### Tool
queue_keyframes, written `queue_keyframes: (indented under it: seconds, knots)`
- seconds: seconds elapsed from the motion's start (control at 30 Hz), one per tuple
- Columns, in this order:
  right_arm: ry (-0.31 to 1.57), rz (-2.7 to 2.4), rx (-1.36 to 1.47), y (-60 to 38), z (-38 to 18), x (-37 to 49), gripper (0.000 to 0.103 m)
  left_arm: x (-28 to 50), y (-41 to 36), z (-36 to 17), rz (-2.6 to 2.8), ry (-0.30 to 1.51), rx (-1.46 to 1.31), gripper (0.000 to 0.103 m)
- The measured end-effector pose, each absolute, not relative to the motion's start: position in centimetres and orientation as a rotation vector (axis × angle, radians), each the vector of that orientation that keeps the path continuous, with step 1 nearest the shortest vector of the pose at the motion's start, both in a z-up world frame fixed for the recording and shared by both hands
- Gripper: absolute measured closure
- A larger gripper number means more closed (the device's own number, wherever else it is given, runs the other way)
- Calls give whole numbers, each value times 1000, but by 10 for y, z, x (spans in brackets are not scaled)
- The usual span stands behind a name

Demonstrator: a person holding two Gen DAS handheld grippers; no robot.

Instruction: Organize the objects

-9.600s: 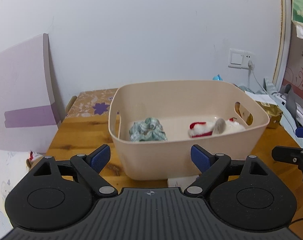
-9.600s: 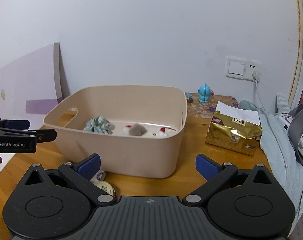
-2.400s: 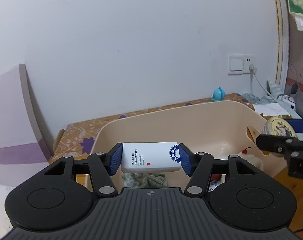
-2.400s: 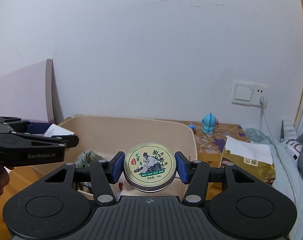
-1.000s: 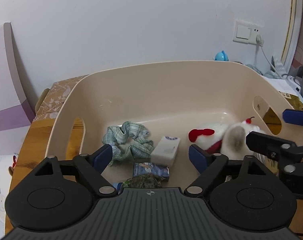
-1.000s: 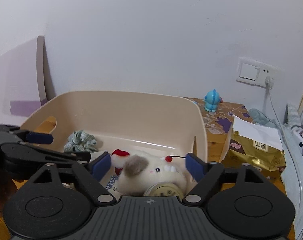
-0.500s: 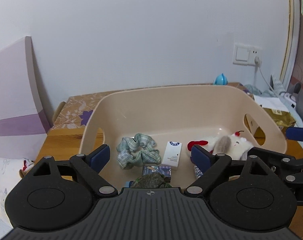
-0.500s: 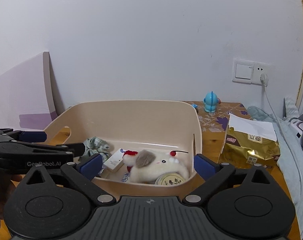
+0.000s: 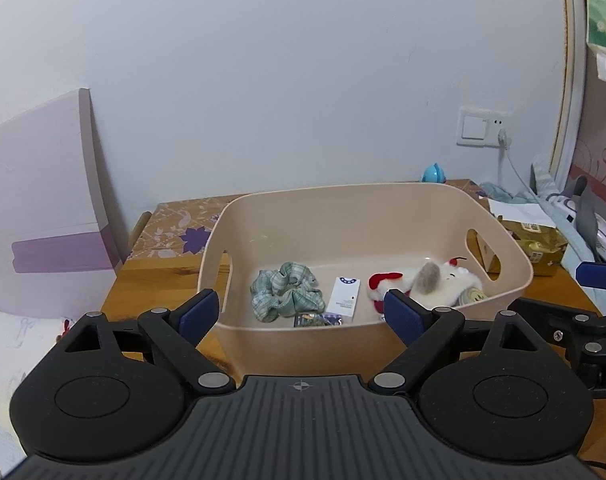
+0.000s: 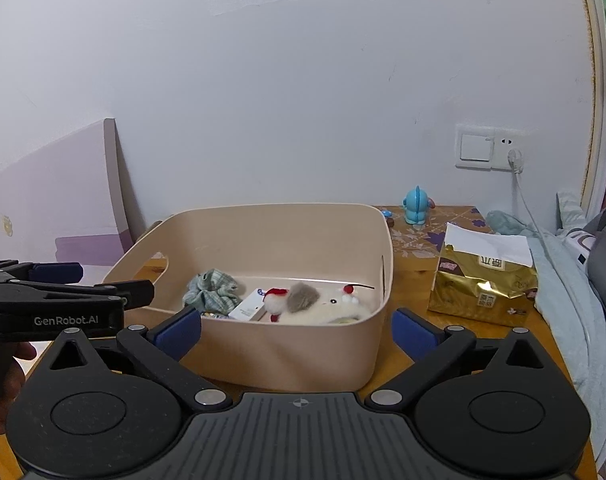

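Both grippers, left gripper (image 9: 299, 312) and right gripper (image 10: 297, 328), now empty; left spread wide, right opening; white box (image 9: 345, 296), tin (image 9: 471, 297) lie in beige bin (image 9: 367, 196); sorting seems nearly finished.

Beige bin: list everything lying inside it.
In the beige bin: a green plaid scrunchie, a white box, a plush toy, a round tin half covered by the toy, and a small dark packet. The near wall hides the floor behind it.

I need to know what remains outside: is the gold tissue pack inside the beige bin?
No, the gold tissue pack stands on the table beside the beige bin.
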State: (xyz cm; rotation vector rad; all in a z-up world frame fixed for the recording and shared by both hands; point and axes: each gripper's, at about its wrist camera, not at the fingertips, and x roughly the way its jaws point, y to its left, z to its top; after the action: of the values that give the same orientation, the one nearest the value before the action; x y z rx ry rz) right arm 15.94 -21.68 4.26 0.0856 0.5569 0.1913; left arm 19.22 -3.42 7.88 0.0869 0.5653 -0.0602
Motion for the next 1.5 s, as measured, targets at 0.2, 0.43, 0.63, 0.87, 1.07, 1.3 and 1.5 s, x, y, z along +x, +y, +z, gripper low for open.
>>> queue_keyframes:
  seconds: [0.2,0.43,0.63,0.87,1.07,1.3,1.5]
  knots:
    - [561,188,81,-216,45,141,0,166,-31,81,-60,572,71,12]
    - [567,183,87,-217,45,123,0,138,-28,83,-59,558,66,12]
    - [579,179,97,-219,48,106,0,119,-25,86,-65,559,57,12]
    - [570,170,99,-220,51,84,0,97,-23,92,-62,541,53,11]
    - [565,179,102,-216,56,66,0,81,-21,94,-62,531,42,11]
    - [570,159,92,-215,56,48,0,60,-19,97,-46,510,45,10]
    - [589,146,107,-222,52,37,0,47,-17,93,-47,525,34,10]
